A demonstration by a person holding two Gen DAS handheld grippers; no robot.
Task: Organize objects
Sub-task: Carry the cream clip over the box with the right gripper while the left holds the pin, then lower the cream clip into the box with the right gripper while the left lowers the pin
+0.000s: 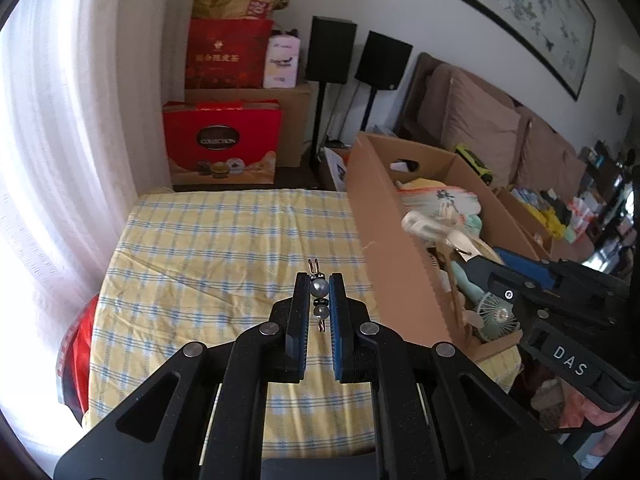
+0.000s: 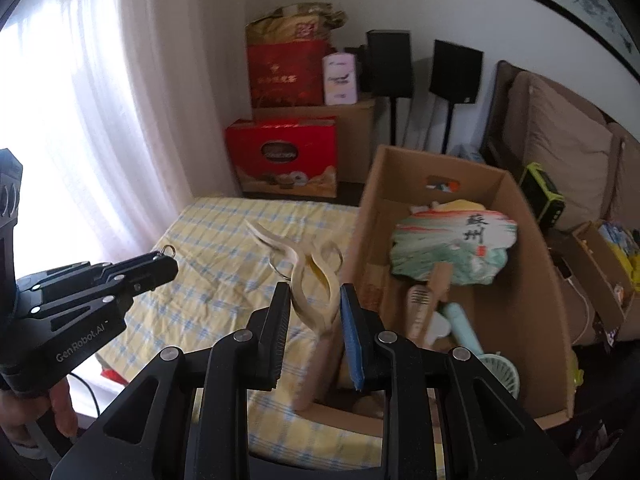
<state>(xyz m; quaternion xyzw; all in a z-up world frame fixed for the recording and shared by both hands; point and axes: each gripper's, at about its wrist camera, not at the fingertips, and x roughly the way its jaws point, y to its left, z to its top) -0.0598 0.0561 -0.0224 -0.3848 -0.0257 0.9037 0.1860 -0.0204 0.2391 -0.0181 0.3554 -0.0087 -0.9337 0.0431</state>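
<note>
My left gripper [image 1: 319, 294] is shut on a pearl bead trinket [image 1: 319, 288] with wire loops, held above the yellow checked cloth [image 1: 208, 248]. It also shows in the right wrist view [image 2: 160, 264] at the left. My right gripper [image 2: 314, 308] holds a pale carved wooden piece [image 2: 308, 280] with curved prongs between its jaws, at the near left edge of the open cardboard box [image 2: 532, 280]. The box holds a painted hand fan [image 2: 452, 244], a small mint fan [image 2: 500, 372] and other items. The right gripper appears in the left wrist view [image 1: 472, 258] over the box.
Red gift boxes [image 1: 222, 142] and cartons are stacked at the back by the white curtain [image 1: 52, 152]. Two black speakers [image 1: 384, 60] stand on poles. A brown sofa [image 1: 492, 128] lies right, with another box of items [image 1: 552, 216] beside it.
</note>
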